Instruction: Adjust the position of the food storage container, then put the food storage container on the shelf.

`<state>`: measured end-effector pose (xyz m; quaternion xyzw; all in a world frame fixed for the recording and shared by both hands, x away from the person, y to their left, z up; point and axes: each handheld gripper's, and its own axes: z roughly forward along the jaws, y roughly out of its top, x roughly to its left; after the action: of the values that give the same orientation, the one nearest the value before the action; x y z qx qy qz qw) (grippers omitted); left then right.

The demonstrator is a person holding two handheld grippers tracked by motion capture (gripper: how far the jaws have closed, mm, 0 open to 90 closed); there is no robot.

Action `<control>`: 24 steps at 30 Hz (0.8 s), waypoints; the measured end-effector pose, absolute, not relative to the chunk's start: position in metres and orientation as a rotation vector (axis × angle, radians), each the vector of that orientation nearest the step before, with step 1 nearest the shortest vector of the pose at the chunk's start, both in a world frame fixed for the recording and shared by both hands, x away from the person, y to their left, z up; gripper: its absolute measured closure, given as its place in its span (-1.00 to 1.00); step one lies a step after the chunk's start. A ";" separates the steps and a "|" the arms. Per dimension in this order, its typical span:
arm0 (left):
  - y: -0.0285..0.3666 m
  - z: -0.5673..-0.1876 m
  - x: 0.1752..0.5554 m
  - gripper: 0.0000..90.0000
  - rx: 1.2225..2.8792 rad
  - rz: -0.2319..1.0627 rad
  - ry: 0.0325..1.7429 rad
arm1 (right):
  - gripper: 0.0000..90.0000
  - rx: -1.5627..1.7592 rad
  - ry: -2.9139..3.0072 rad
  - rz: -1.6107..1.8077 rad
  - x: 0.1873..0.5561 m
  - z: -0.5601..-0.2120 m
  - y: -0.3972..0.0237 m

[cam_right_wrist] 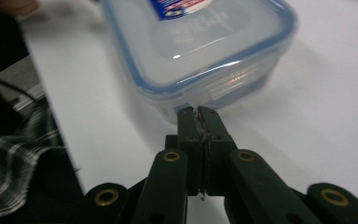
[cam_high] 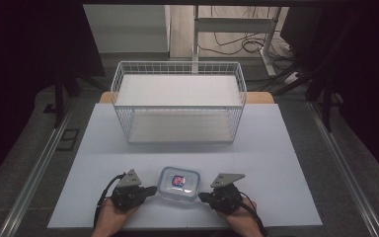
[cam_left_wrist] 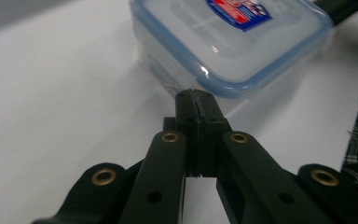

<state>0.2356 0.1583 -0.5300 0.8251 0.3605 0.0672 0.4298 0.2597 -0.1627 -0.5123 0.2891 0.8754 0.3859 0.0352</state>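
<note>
White table point(cam_high: 103, 163): 1 wire basket point(cam_high: 178, 101) at 12 o'clock, 1 clear snap-lid food container point(cam_high: 178, 184) between 2 grippers, left gripper point(cam_high: 152, 189) and right gripper point(cam_high: 202, 196), each pinching a lid tab.

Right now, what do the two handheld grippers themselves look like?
Both the left claw and the right claw are black, each topped by a grey three-cornered plate and trailing a black cable. Seen from their own cameras, the linkage arms carry brass-coloured rivets. Plaid fabric shows at the person's side.
</note>
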 end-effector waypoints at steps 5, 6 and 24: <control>0.151 -0.529 0.231 1.00 2.059 0.128 0.871 | 0.94 0.945 2.664 1.203 0.269 -0.513 -0.172; 0.150 -0.529 0.229 1.00 2.061 0.131 0.865 | 0.93 0.951 2.658 1.208 0.269 -0.514 -0.173; 0.170 -0.530 0.232 -0.51 1.978 0.288 0.922 | -0.32 0.955 2.511 1.137 0.273 -0.506 -0.193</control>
<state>0.2318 0.1701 -0.5305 0.8011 0.3734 0.1165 0.4530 0.2725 -0.1934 -0.5062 0.3252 0.8554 0.3873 0.1120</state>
